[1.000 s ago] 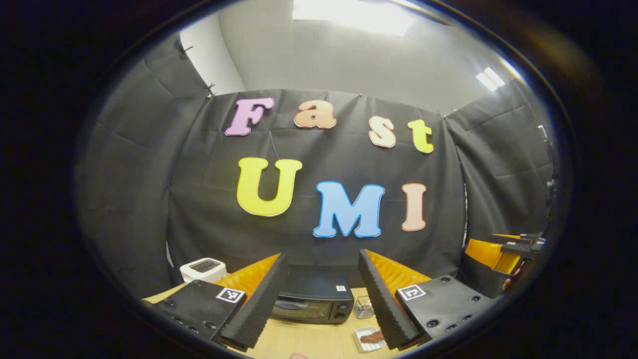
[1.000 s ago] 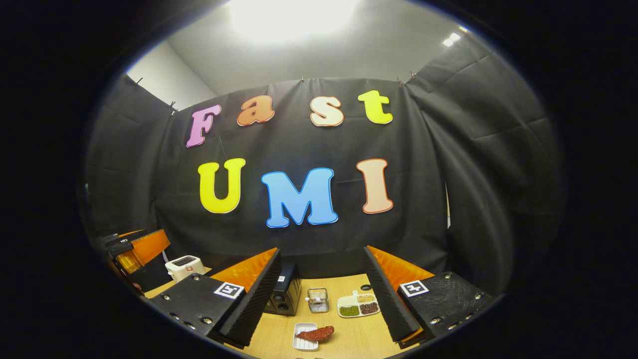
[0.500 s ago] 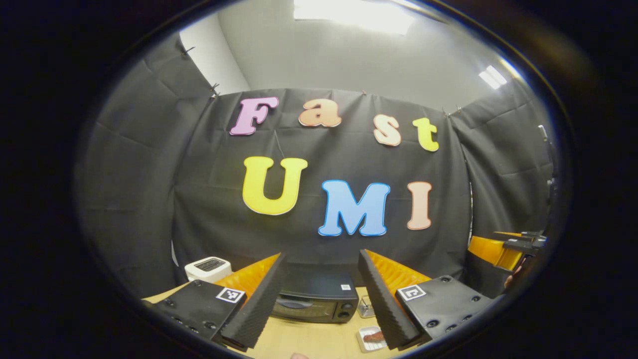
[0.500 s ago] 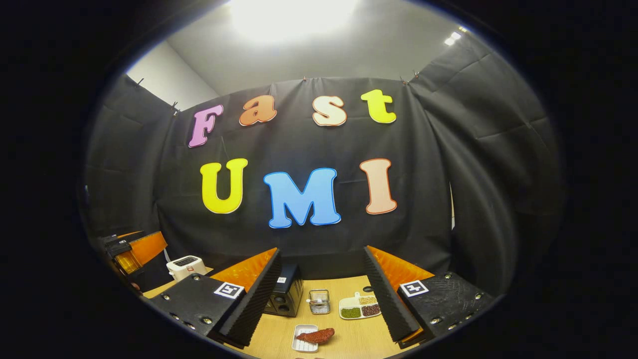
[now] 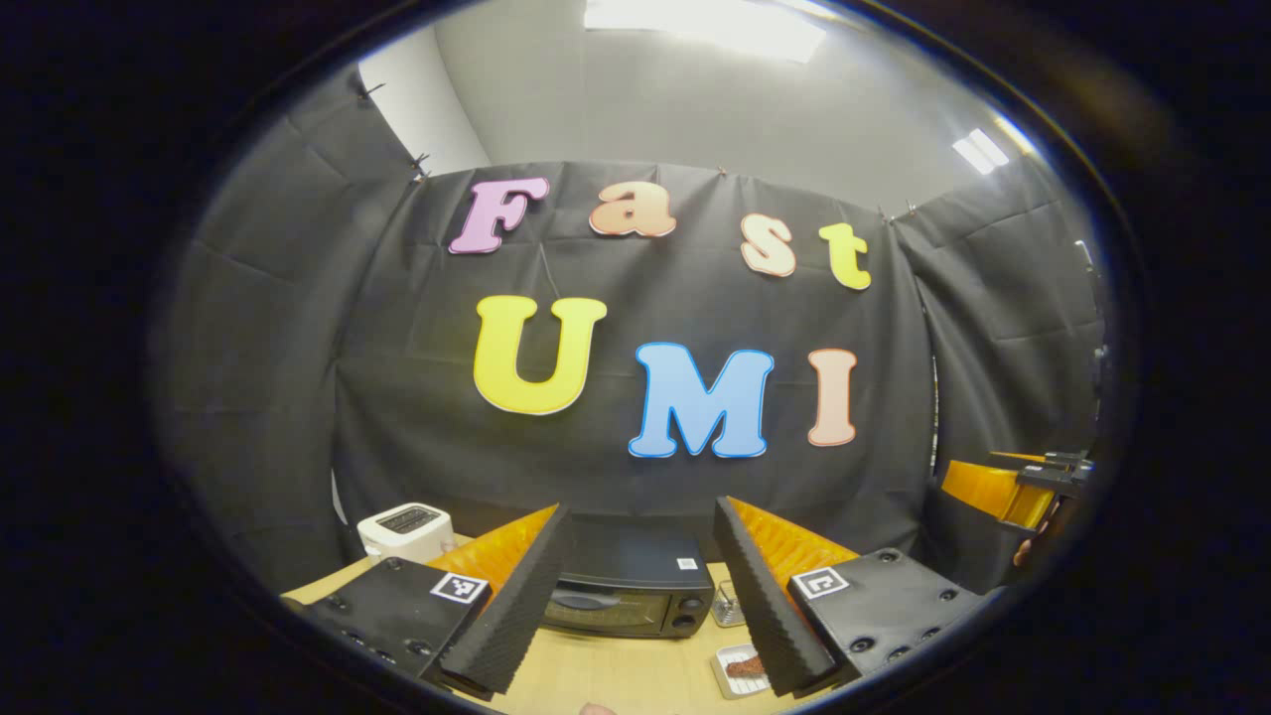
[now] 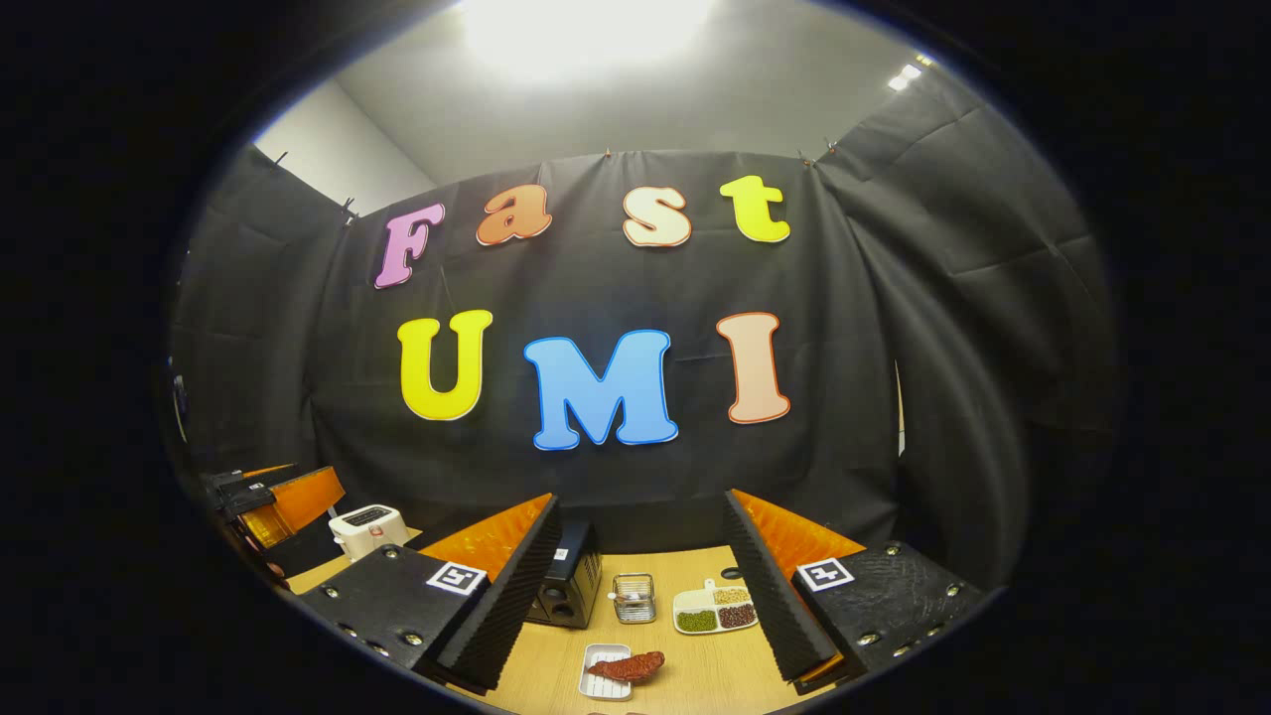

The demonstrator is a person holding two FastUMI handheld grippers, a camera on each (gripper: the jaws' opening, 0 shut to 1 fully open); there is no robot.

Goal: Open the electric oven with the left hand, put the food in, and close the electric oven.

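Two grippers hang above a wooden counter (image 6: 695,675) in the booth, both with jaws spread wide and holding nothing. In the left gripper view, the left gripper (image 5: 635,606) points straight at the electric oven (image 5: 628,591), a dark box with its door shut, standing at the far side of the counter against the black cloth wall. A white toaster (image 5: 405,528) stands to the oven's left, and a small wire basket (image 5: 728,604) sits just beside the oven's right end. Nearer, a white tray (image 5: 733,671) carries the food (image 5: 745,666), a reddish-brown piece partly hidden behind the gripper's right finger. The right gripper (image 5: 1008,489) shows at the far right edge of that view, held by a hand.

In the right gripper view, the right gripper (image 6: 640,596) frames the oven's right end, the wire basket, and a divided dish (image 6: 715,610) of green, tan and dark grains. The food lies across its tray, near the bottom between the fingers. The left gripper appears at the left edge, near the toaster.
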